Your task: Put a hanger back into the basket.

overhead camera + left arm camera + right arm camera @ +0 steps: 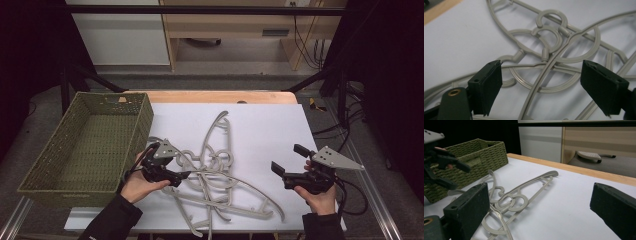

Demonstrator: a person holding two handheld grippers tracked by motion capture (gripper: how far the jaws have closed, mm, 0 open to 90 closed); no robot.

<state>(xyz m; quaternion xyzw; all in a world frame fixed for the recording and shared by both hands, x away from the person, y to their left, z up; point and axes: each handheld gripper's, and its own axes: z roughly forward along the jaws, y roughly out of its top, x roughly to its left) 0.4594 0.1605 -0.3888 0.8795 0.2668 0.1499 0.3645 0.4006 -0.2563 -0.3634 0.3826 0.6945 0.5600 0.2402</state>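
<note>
Tangled hangers (220,172) beside green basket (90,145), tongs apart.

High view overhead facing forward, both tool views low and close, sharing the hangers (215,172).

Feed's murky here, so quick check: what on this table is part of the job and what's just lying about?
In the job: tangled grey hangers; left gripper, jaws open over the hangers; woven green basket, probably.

Lying about: right gripper, open, apart from the hangers; white mat; cables behind the table.
</note>
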